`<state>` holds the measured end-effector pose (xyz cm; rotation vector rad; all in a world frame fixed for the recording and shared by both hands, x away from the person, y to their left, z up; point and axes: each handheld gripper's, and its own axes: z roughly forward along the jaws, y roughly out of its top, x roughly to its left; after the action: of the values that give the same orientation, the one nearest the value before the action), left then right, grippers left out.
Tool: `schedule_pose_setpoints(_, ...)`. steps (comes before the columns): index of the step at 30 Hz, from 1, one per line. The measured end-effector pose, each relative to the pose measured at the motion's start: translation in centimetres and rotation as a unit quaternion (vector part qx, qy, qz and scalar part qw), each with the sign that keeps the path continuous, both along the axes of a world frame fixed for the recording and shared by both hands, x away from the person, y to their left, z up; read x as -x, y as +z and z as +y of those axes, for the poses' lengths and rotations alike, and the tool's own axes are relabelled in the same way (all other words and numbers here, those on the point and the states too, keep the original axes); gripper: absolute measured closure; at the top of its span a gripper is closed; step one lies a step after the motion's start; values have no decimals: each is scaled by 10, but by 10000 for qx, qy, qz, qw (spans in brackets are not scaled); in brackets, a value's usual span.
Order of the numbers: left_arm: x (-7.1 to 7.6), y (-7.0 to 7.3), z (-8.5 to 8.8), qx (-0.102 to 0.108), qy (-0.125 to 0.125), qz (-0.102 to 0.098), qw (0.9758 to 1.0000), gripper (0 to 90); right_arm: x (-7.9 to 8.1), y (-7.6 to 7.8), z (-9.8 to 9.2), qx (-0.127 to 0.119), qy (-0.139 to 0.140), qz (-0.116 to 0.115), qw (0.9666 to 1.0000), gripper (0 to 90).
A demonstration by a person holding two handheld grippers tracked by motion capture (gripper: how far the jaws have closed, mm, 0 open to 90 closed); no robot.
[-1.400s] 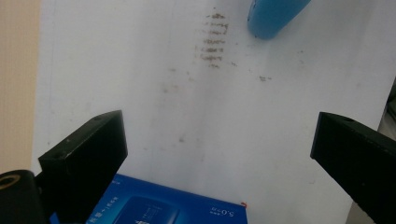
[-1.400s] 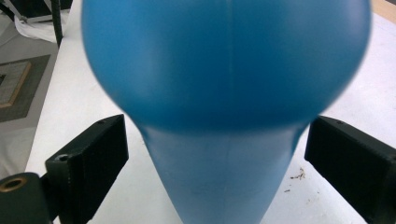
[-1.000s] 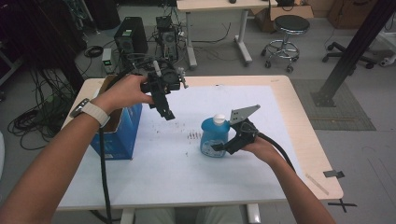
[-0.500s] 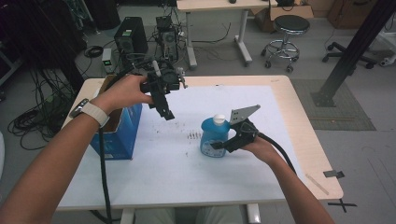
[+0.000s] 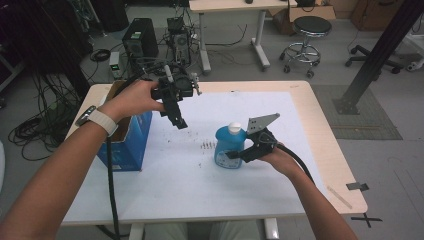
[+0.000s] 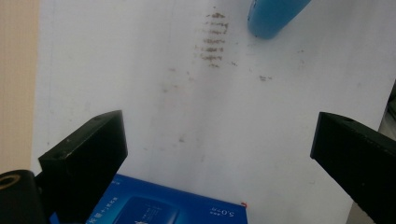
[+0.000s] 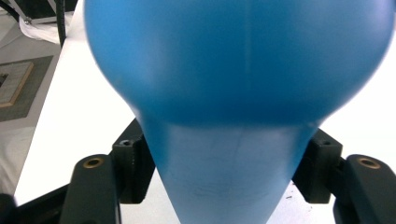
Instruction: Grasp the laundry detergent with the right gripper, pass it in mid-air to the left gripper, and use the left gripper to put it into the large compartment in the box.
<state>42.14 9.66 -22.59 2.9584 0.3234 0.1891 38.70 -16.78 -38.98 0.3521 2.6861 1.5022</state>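
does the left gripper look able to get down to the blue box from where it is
Probably yes. The left gripper hangs open above the table, just beside the blue box, with nothing between them. The blue bottle stands off to the side in the right gripper.

I log the bottle [image 5: 228,147] standing mid-table [image 5: 300,105], right gripper [image 5: 237,155] against its right side. Box [image 5: 125,142] at the left edge; left gripper [image 5: 176,117] above, between box and bottle. Stool [image 5: 311,30] far right, beyond the table.

Black two-jaw grippers, trailing cables, white wristband [image 5: 102,120] (perhaps a watch).
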Motion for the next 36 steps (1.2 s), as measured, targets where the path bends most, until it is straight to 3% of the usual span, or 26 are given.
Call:
schedule_pose_setpoints(18,0,-1,-1,-6,-1,4,10000,43,1,1,0,10,-12,-178,9998,431)
schedule_pose_setpoints(25,1,0,-1,12,-1,-10,10000,43,4,5,1,135,-20,-334,9994,451)
schedule_pose_setpoints(28,4,2,-2,13,-39,-26,10000,44,4,7,0,108,26,-158,9998,453)
schedule_pose_setpoints(36,19,12,-9,103,-197,-54,9997,44,8,25,-2,128,111,-190,9997,453)
